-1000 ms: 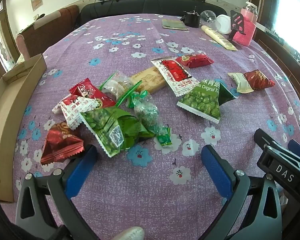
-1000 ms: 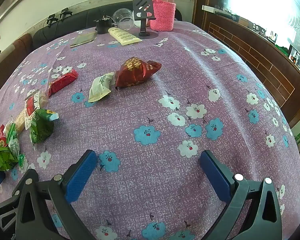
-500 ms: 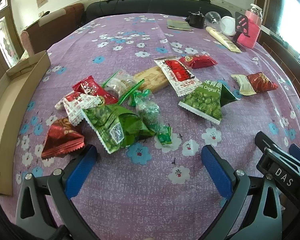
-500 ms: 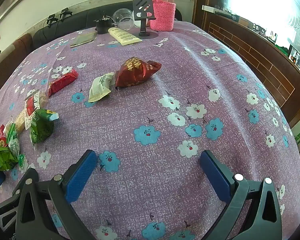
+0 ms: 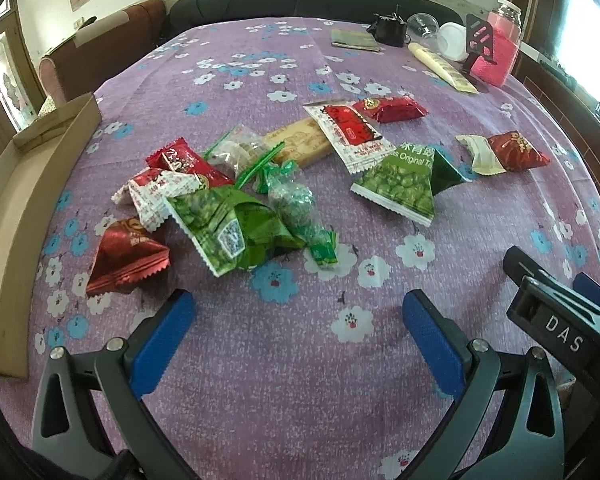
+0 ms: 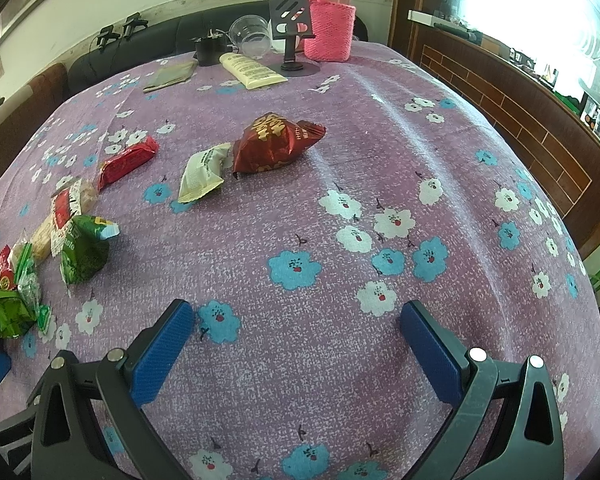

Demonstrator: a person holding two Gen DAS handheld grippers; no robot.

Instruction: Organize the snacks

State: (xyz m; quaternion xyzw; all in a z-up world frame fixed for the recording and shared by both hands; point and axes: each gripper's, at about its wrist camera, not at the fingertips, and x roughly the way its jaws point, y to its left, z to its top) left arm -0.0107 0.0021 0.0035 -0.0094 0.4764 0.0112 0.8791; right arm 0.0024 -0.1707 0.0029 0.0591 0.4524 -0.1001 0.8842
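While both grippers' blue-padded fingers (image 5: pixel 162 334) gape wide and empty, nothing is packed. Best pinch the crinkly dark-red foil packet (image 5: pixel 126 256) nearest the shallow cardboard box (image 5: pixel 28 184) first.

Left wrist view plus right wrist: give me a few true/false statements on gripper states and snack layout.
1. The left gripper is open and holds nothing. True.
2. The right gripper is shut on a red packet. False: it is open, with bare purple floral tablecloth between its fingers.
3. The brown cardboard box already holds snacks. False: no snack shows in it.
4. The dark red gold-printed pouch lies beside a cream packet. True.
5. The pink knit-sleeved bottle lies on its side. False: it stands upright.
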